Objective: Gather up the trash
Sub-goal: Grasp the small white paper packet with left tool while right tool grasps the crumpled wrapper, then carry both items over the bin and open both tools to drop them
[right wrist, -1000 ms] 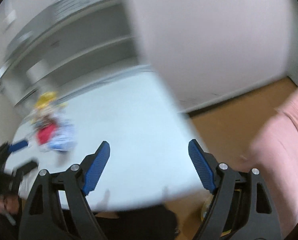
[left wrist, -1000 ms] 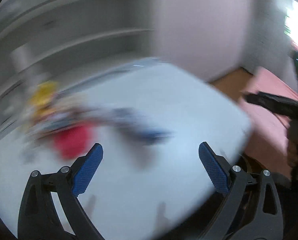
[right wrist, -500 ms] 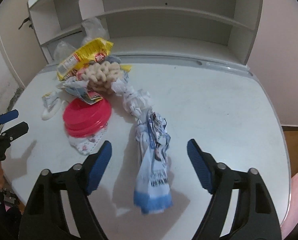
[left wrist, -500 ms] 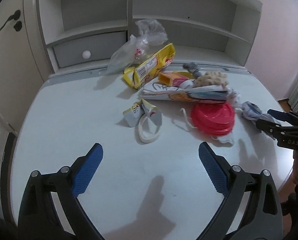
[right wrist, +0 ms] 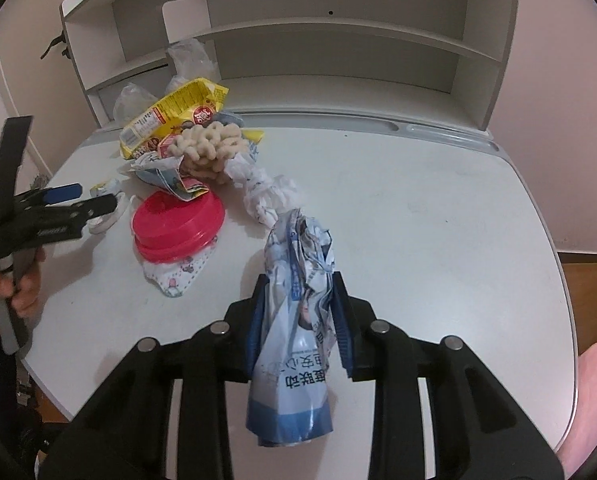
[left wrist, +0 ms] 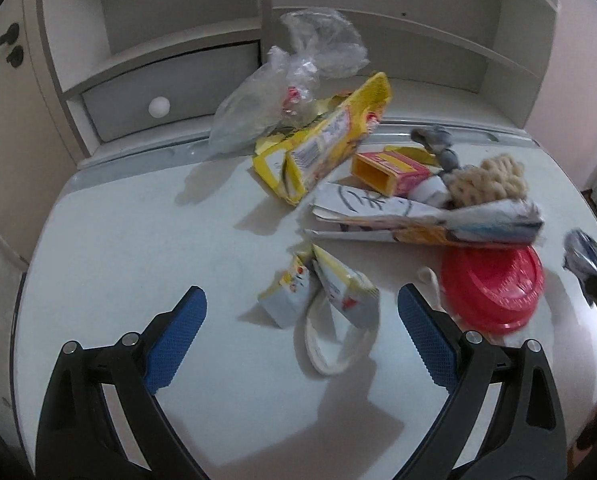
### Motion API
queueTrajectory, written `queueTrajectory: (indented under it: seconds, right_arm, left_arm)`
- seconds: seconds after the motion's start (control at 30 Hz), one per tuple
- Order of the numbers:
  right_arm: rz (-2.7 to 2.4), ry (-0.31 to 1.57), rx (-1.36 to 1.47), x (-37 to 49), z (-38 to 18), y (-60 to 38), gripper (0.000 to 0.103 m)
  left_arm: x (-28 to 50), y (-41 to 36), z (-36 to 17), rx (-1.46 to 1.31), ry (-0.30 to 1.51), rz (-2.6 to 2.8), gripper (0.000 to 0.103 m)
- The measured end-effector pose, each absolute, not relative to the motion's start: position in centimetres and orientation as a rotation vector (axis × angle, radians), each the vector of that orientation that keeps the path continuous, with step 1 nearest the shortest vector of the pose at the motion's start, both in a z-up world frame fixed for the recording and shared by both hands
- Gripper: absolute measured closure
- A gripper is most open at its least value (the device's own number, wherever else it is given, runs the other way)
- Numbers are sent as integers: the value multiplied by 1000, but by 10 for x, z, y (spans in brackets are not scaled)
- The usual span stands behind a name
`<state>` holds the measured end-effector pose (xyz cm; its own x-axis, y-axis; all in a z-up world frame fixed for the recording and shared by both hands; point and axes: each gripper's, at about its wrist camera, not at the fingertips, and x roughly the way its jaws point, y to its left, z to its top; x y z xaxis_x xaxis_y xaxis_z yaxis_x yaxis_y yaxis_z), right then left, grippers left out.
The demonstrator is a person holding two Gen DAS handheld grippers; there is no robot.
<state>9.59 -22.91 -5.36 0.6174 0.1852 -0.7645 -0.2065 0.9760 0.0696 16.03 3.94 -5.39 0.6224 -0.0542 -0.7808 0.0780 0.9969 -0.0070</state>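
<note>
The right gripper (right wrist: 298, 312) pinches a crumpled blue-and-white wrapper (right wrist: 294, 344) at lower centre of its frame, the wrapper's long axis running up and down the picture, blue end lowermost, over the white table (right wrist: 438, 220). The left gripper (left wrist: 300, 338), fingers spread wide and holding nothing, points level toward the torn cartons (left wrist: 322, 292) at mid-frame, with the red lid (left wrist: 494, 288) to their right.

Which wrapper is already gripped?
The blue-and-white wrapper, clamped in the right gripper; the yellow one lies in the pile.

right gripper (right wrist: 298, 320) now around wrapper (right wrist: 296, 320)
</note>
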Motion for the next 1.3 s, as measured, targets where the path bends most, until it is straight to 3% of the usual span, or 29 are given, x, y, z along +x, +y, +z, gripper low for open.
queueTrajectory:
  seconds: [0.13, 0.23, 0.3, 0.4, 0.57, 0.8, 1.0, 1.3]
  right_arm:
    - [215, 872, -19, 90, -52, -235, 72]
    - [207, 872, -15, 88, -53, -237, 72]
    - [203, 871, -11, 86, -53, -240, 72]
    - [195, 863, -5, 81, -51, -245, 72]
    - [163, 846, 18, 70, -47, -263, 72]
    - [57, 827, 82, 42, -46, -320, 72]
    - [-128, 814, 187, 5, -54, -404, 72]
    - [-449, 835, 356, -87, -92, -538, 72]
  left_arm:
    - [162, 43, -52, 13, 880, -90, 16]
    - [163, 42, -52, 11, 880, -121, 34]
    - [164, 42, -56, -3, 907, -134, 56]
    - [161, 43, -53, -12, 893, -121, 77]
    - [151, 43, -37, -21, 855, -97, 83]
    - [126, 14, -4, 15, 795, -137, 83]
    - [106, -77, 19, 78, 749, -327, 84]
    - [50, -278, 13, 198, 749, -766, 84]
